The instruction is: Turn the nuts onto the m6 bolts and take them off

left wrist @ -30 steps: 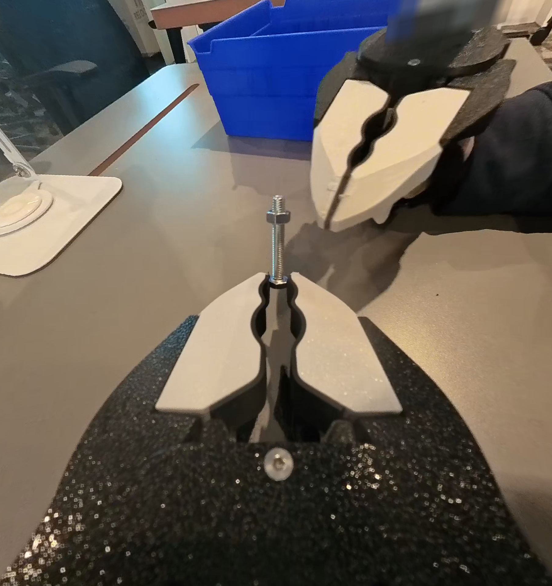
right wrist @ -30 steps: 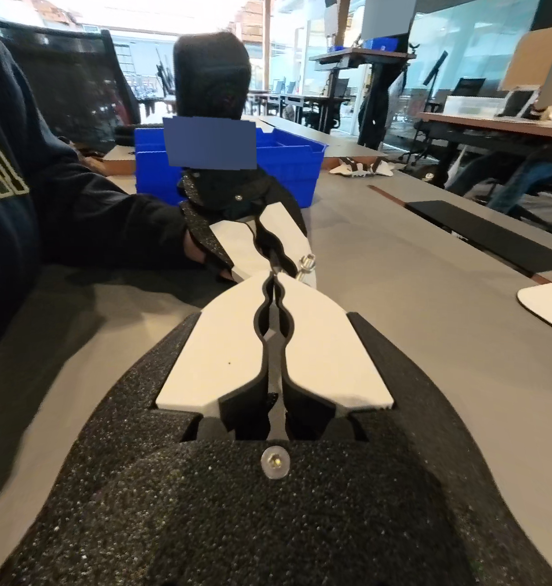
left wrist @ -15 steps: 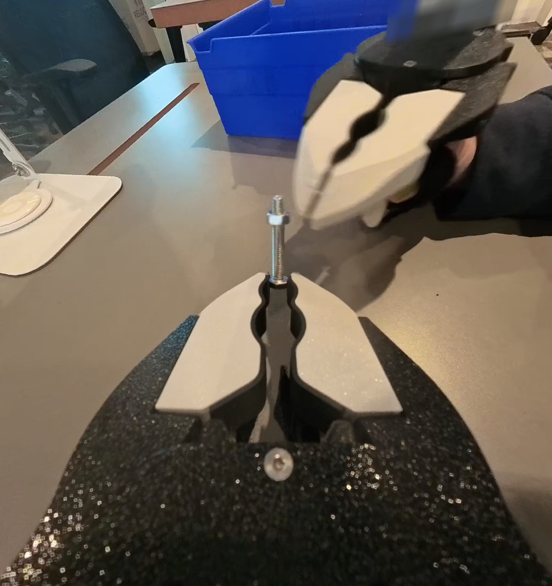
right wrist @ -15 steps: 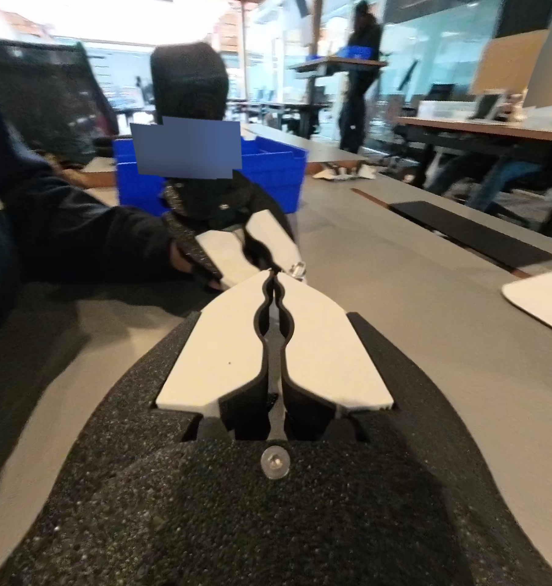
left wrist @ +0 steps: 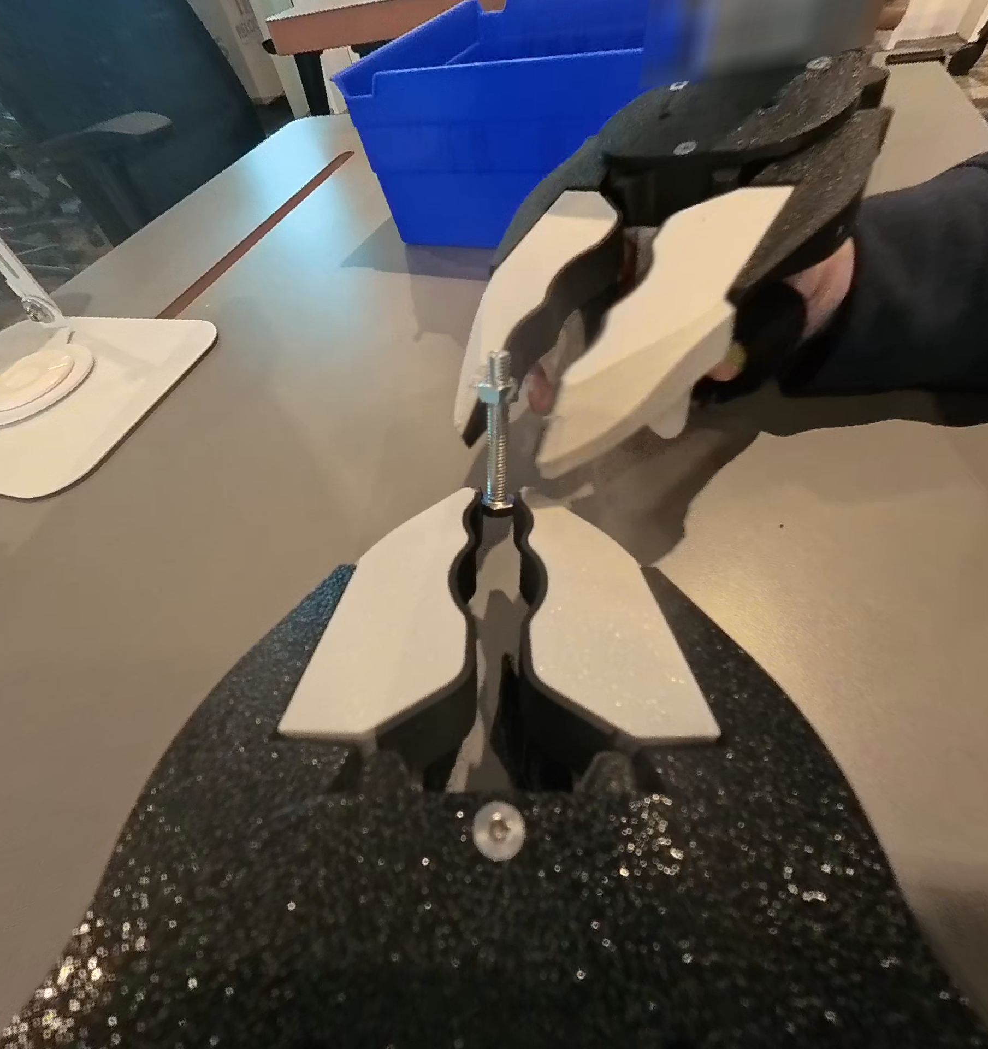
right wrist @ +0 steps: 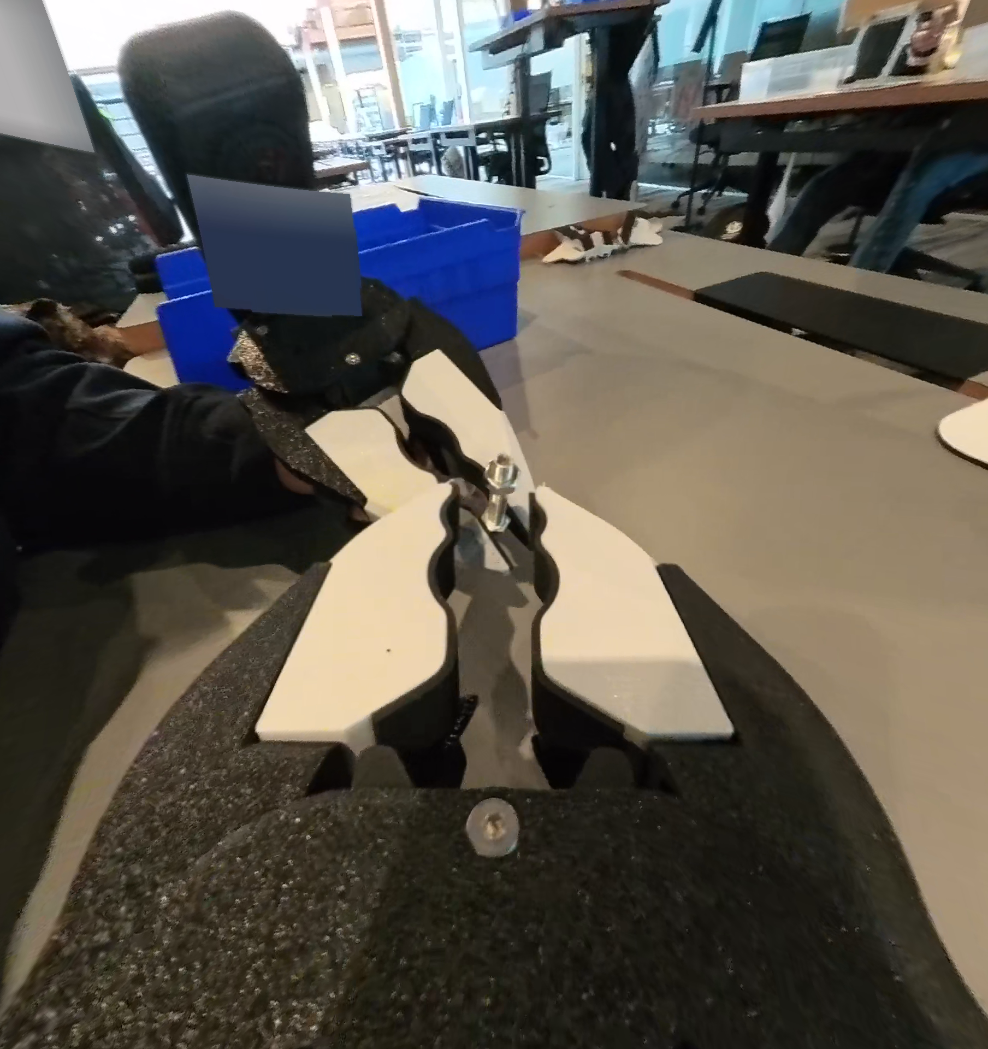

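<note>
Above grey table (left wrist: pixel 196 567), left tongs (left wrist: pixel 496 502) clamp bolt (left wrist: pixel 495 437) (upright); right tongs (right wrist: pixel 494 494) spread around nut (right wrist: pixel 501 472)

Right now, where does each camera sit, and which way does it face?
Left wrist view: on the left tool, facing across the grey table at the upright bolt it grips; the right tool and a sleeve show.
Right wrist view: on the open right tool, facing back at the left tool.
Shared: bolt, nut, blue bin.

silver bolt (left wrist: pixel 496 448), blue bin (left wrist: pixel 469 153), grey table (left wrist: pixel 196 511), white-fingered black tool (left wrist: pixel 497 513)
</note>
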`<state>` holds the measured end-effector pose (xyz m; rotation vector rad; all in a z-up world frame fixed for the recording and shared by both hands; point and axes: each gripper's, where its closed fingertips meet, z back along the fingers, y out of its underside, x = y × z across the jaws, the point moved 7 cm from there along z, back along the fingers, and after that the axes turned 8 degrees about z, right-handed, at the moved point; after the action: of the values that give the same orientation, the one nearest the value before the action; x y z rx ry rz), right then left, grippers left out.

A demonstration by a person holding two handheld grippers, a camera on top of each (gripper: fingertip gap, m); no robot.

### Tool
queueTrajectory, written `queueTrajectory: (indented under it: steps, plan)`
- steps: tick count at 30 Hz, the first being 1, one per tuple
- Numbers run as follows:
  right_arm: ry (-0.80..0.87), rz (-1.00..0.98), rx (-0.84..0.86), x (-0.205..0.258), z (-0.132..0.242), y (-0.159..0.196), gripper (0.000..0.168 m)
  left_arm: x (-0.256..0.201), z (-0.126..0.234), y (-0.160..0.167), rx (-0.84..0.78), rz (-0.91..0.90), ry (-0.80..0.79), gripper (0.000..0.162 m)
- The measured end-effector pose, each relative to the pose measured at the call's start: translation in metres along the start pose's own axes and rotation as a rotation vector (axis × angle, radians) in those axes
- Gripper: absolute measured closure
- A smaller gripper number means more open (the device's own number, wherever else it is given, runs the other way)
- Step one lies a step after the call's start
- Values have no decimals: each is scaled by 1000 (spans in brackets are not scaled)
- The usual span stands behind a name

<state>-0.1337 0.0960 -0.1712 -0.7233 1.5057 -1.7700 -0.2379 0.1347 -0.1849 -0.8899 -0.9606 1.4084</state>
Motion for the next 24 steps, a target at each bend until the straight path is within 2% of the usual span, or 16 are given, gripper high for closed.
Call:
queueTrajectory:
  steps: [3,4,8,12,15,17,20,22,24]
  plan:
    - [5,-12,-1,-1,0,0,151,-1,0,0,2,-11,6,152]
    - [2,-11,-7,-1,0,0,158,-2,-1,0,4,-18,10,152]
    - [0,-1,-17,-1,1,-1,160,-3,1,-1,-26,-45,-10,152]
    - [39,33,-28,-1,11,-15,163,-4,2,-5,-100,-80,-68,128]
    - [158,163,-53,9,36,-52,163,-1,6,-8,-170,-84,-102,110]
    - [273,269,-16,17,66,-75,163,1,11,-10,-220,-73,-116,109]
    - [528,449,196,13,128,-98,163,4,14,-11,-255,-45,-118,110]
    - [673,474,483,-5,173,-96,163,4,15,-12,-260,-39,-114,113]
    - [725,377,799,-30,212,-78,163,4,14,-11,-256,-45,-122,116]
